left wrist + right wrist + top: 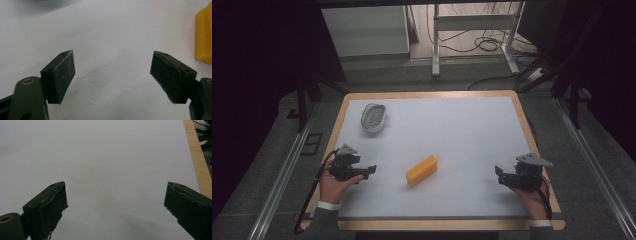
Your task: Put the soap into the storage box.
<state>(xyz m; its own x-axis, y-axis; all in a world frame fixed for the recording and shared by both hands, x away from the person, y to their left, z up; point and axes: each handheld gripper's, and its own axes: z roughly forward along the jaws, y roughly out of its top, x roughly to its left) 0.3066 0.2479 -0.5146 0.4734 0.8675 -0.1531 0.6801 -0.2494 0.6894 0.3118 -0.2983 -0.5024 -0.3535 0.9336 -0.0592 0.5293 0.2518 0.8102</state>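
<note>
We see both claws spread and empty: left claw [371, 170], right claw [498, 174]. The orange block [422, 170] lies mid-frame on the worktop [472, 130]; an off-centre pinch could skid it toward the soap dish [374, 117] at upper left.

Two black handheld grippers, left gripper [371, 170] and right gripper [498, 175], each topped by a grey three-cornered plate [534, 159], black cable [310, 199] trailing, matte black rectangular pads [62, 75] with small screw holes, brass-ringed pivot [28, 81], grey sleeves [323, 224] with white cuffs [328, 205]
</note>
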